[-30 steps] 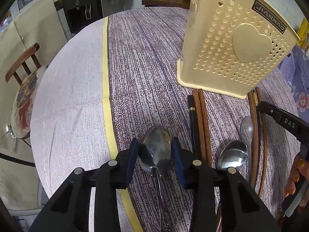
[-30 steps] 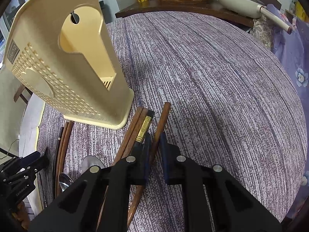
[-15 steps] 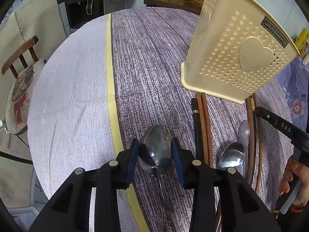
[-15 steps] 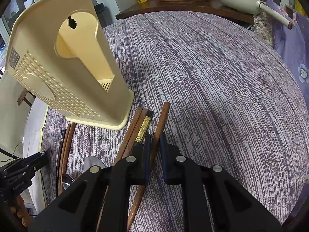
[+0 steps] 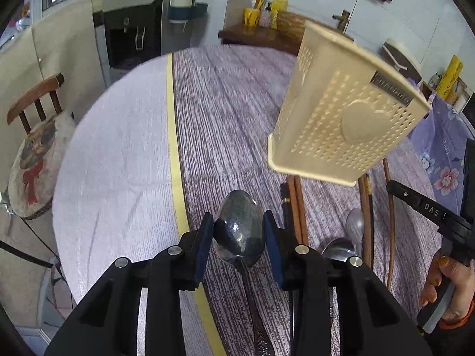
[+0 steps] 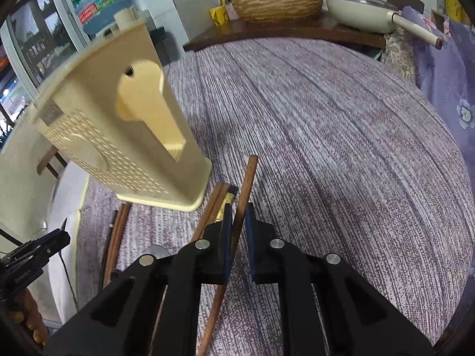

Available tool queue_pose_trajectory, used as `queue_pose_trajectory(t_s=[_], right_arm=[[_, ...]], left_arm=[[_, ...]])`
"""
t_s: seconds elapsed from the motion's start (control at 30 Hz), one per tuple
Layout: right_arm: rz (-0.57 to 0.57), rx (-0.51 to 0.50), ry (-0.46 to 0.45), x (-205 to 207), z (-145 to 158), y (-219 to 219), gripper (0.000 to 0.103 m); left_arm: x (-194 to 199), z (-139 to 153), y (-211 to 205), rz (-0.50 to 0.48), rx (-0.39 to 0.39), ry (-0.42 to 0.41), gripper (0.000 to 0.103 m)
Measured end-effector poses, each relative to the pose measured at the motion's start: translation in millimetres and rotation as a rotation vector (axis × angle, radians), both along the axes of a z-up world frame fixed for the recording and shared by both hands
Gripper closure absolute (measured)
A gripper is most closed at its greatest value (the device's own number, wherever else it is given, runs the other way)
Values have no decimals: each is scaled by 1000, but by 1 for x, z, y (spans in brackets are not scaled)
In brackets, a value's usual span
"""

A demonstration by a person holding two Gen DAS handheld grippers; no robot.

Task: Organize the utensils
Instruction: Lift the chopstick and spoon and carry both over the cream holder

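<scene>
Since the earlier frames both grippers have lifted and tipped back, so the cream holder now sits lower in each view and more of the room shows above the table. The tarnished steel spoon (image 5: 239, 231) is pinched by its bowl between the blue pads of the left gripper (image 5: 238, 231), its handle running back under the claw. The right gripper (image 6: 237, 222) is pressed together on a single brown wooden chopstick (image 6: 248, 178), whose tip juts forward past the fingers, over the purple striped tablecloth (image 6: 341, 154).

Just beyond both stands the upright cream plastic utensil holder (image 5: 341, 130), perforated, with a raised heart on its face. At its base lie more dark and brown chopsticks (image 5: 292, 204) and two other steel spoons (image 5: 344, 237), between the two grippers. The cloth's yellow band (image 5: 175, 148) runs toward the far edge of the round table. A wooden chair with a printed cushion (image 5: 32, 154) stands off the table's left edge.
</scene>
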State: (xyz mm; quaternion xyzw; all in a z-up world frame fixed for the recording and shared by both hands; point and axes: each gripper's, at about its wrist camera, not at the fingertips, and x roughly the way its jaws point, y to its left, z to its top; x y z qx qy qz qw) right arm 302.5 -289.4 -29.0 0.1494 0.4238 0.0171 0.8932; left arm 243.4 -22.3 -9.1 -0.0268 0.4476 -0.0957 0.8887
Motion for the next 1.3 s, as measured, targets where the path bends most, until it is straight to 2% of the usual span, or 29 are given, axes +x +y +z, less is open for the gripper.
queue_pose_trajectory(t_s=[0.23, 0.4, 0.67, 0.97, 1.3], right_arm=[[24, 34, -186, -33, 45, -7, 95], [50, 57, -267, -55, 70, -5, 95], [73, 56, -358, -84, 96, -6, 95], [64, 32, -416, -94, 113, -7, 95], [95, 6, -458, -94, 140, -4, 95]], left_arm=[[-26, 35, -6, 13, 41, -220, 68], [-33, 48, -4, 21, 23, -292, 68], [-37, 58, -1, 38, -8, -359, 68], [-35, 68, -5, 21, -38, -379, 68], [-28, 91, -8, 0, -55, -415, 68]])
